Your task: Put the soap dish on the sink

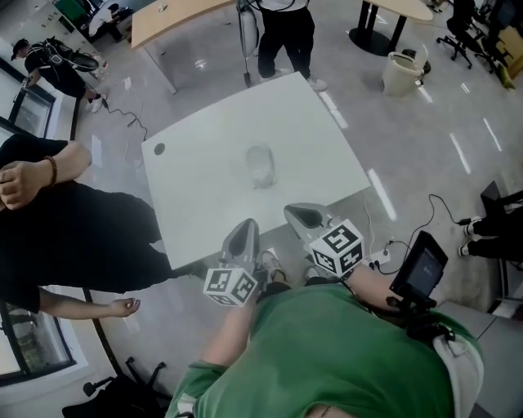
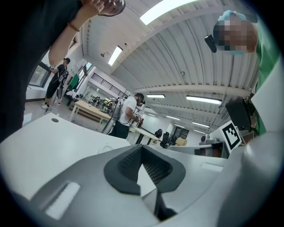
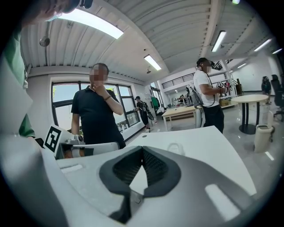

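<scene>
A small clear dish (image 1: 260,166), the soap dish as far as I can tell, lies near the middle of the white table (image 1: 204,196). It also shows faintly as the clear dish (image 3: 175,148) in the right gripper view. No sink is in view. My left gripper (image 1: 243,233) hovers at the table's near edge, jaws shut and empty. In its own view the left gripper (image 2: 142,148) shows its tips meeting with nothing between. My right gripper (image 1: 301,215) is beside it, over the same edge. The right gripper (image 3: 142,150) is shut too, holding nothing. Both are well short of the dish.
A person in black (image 1: 73,237) stands close at the table's left side. Another person (image 1: 286,33) stands beyond the far edge. A pale bin (image 1: 404,72) and a wooden table (image 1: 176,20) sit farther off. A cable and a black device (image 1: 421,265) are at my right.
</scene>
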Tool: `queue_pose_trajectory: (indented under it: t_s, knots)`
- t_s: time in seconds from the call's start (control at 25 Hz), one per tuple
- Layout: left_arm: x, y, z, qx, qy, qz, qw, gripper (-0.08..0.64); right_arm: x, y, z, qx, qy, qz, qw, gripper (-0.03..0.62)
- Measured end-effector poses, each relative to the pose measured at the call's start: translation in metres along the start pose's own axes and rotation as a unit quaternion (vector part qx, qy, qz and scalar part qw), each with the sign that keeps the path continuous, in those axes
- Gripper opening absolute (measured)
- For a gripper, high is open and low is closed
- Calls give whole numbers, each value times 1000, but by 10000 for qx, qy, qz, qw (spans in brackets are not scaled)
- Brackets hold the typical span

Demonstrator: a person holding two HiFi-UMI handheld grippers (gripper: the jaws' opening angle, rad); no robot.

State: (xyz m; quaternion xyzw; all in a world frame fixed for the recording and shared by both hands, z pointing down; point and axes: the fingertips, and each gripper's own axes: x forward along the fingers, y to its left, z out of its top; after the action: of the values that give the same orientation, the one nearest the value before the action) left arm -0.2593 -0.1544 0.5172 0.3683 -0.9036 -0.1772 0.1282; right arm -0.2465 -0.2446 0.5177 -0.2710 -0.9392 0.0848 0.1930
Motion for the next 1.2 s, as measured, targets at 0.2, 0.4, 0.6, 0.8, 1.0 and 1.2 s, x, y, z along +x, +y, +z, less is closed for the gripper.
queue_pose_trajectory:
  t_s: [0.2, 0.4, 0.6, 0.8, 1.0, 1.2]
  knots:
    - [-22, -25, -11, 73, -68, 200, 9997, 0, -28, 9, -11, -11, -45, 205, 9998, 3]
    - [-39, -36, -19, 98, -210, 346, 9991, 0, -41, 19, -21, -51, -96, 322, 9994, 3]
    - [-40, -32, -17, 149, -242, 278, 9992, 0, -40, 21, -21, -81, -159, 274, 9995, 3]
    - [-31, -34, 2, 217, -264, 110, 9994, 0, -38, 20, -8, -53, -187, 173, 9997, 3]
    - [-41, -43, 2, 180, -168, 37, 9997, 0, -49, 32, -7, -74, -148, 106, 9998, 3]
    - [-51, -28, -4, 166, -64, -62, 9998, 0, -39, 45, -16, -54, -124, 17, 9999, 3]
